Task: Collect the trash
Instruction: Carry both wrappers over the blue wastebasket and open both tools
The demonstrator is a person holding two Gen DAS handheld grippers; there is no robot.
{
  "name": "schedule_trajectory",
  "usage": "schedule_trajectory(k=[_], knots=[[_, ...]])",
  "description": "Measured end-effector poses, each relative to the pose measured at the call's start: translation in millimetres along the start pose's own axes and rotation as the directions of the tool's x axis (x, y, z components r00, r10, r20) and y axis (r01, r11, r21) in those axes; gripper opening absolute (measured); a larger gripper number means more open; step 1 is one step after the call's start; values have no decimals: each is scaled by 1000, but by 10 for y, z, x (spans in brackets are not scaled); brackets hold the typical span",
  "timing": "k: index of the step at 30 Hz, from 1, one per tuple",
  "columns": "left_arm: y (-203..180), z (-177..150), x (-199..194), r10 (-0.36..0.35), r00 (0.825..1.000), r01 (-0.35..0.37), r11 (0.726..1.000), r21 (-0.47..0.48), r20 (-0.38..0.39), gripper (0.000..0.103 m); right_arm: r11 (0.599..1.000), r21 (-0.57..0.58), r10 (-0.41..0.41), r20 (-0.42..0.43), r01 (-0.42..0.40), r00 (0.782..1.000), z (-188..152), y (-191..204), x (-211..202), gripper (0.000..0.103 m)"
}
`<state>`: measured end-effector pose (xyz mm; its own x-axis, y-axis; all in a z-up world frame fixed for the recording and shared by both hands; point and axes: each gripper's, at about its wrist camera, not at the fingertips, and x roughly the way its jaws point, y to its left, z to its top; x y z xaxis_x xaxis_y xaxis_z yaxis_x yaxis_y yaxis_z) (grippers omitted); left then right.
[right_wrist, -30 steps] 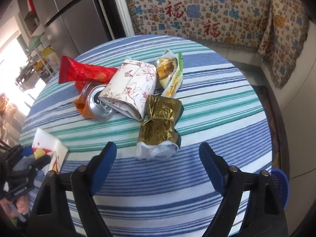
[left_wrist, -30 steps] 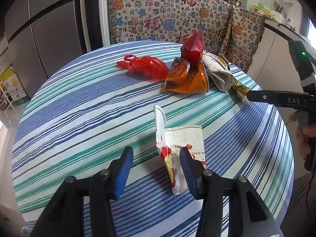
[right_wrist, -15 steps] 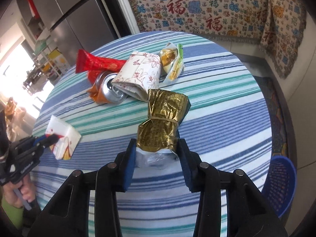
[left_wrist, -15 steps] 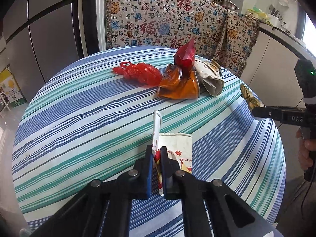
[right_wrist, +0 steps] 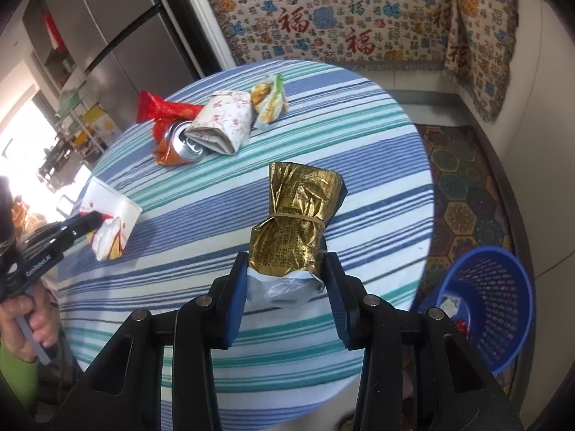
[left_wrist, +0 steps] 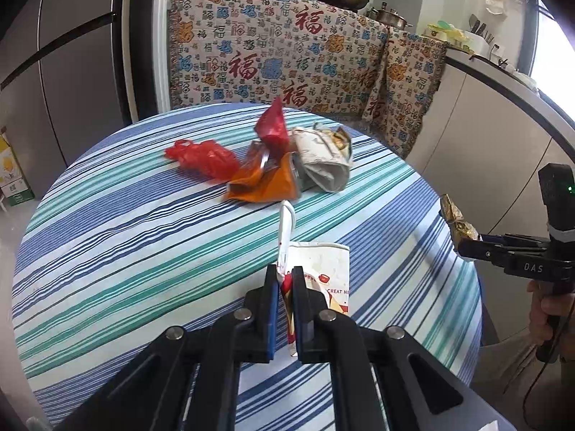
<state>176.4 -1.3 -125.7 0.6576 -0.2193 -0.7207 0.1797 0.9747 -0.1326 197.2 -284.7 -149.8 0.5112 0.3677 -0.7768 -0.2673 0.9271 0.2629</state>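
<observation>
1. Left gripper (left_wrist: 284, 287): jaws pinched together on the flattened white paper cup (left_wrist: 323, 269), gripping its creased left edge. The cup extends from the pads toward 1 o'clock, over the striped tablecloth (left_wrist: 125, 233); whether it is clear of the cloth cannot be told.
2. Remaining litter, left wrist view, 12 o'clock of the claw and well apart from it: red plastic bag (left_wrist: 205, 156), orange wrapper (left_wrist: 266, 183), red pouch (left_wrist: 273, 127), floral paper packet (left_wrist: 323, 165). In the right wrist view a crushed can (right_wrist: 183, 145) lies against the packet, with a green snack wrapper (right_wrist: 269, 102) just beside it.
3. Right gripper (right_wrist: 284, 273): jaws clamped on the white lower end of the gold foil packet (right_wrist: 294, 222), which stands up from the pads toward 12 o'clock, seemingly off the table.
4. Blue basket (right_wrist: 503, 287): on the floor at 3 o'clock of the right claw, beyond the table rim, already holding some scraps.
5. Judgement, step in hand: carry both items to the basket. Keep each grip firm, clear the table edge, centre over the basket mouth before releasing. The thin cup edge may slip; avoid swinging.
</observation>
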Motion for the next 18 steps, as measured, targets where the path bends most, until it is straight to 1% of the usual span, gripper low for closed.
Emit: schedule_trajectory(k=[4, 8, 13, 18], knots=[[-377, 124, 45, -75, 997, 75, 997, 18, 4, 7, 997, 59, -46, 25, 45, 999, -74, -395, -256, 42], [-848, 239, 169, -162, 987, 162, 985, 51, -12, 7, 984, 138, -115, 39, 108, 993, -174, -888, -508, 42], [-1576, 374, 361, -266, 962, 271, 957, 107, -56, 7, 954, 238, -199, 35, 185, 979, -285, -1564, -745, 42], [-2316, 472, 630, -331, 938, 344, 925, 164, -101, 7, 917, 323, -252, 9, 235, 968, -418, -2157, -874, 42]])
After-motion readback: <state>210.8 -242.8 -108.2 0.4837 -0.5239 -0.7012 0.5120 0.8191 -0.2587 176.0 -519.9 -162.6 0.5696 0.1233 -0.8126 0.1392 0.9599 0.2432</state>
